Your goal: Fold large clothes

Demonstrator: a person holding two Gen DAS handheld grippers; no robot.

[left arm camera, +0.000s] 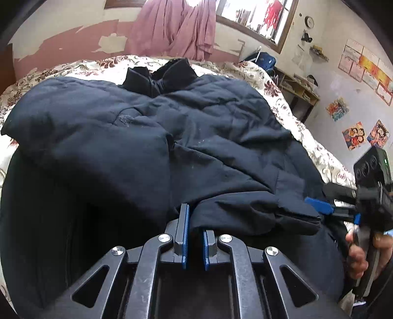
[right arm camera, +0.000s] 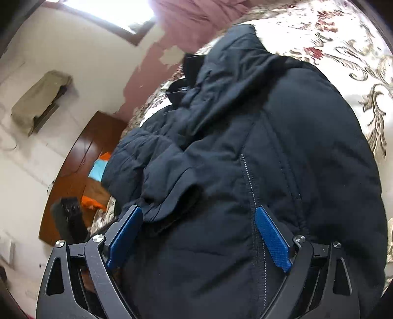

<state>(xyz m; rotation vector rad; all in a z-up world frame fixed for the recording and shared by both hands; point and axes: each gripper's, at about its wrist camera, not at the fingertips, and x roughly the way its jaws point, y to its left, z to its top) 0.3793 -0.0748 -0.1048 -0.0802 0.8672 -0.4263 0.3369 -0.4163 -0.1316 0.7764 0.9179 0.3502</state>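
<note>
We have two tongs in hand and one garment to fold. Our left gripper (left arm camera: 195, 227) has its blue pads drawn narrow, nearly together, and a fold of the dark cloth runs down into the slim gap between them; whether the pads truly pinch it we cannot tell. Our right gripper (right arm camera: 199, 235) stands wide, its two blue pads (right arm camera: 272, 243) spread well apart over the cloth and clasping nothing. In the left wrist view that same gripper shows at the right edge, with a hand (left arm camera: 358, 255) on its handle.

The one jacket (left arm camera: 152, 137) is a padded, dark navy coat, lying spread on the bed (left arm camera: 248, 71), which wears a cream cover with dark red flowers. Its collar sits at the far end, black and open. One sleeve lies folded across the body from the left, its cuff (left arm camera: 297, 216) near our left gripper. From the right wrist view we count one zip (right arm camera: 253, 193) with pale teeth running down the front, between the spread pads.

Farther out, one pink cloth (left arm camera: 176, 27) hangs on the far wall beside a window (left arm camera: 258, 17). On the right wall hang one round clock (left arm camera: 309, 22) and several bright posters (left arm camera: 363, 137).
</note>
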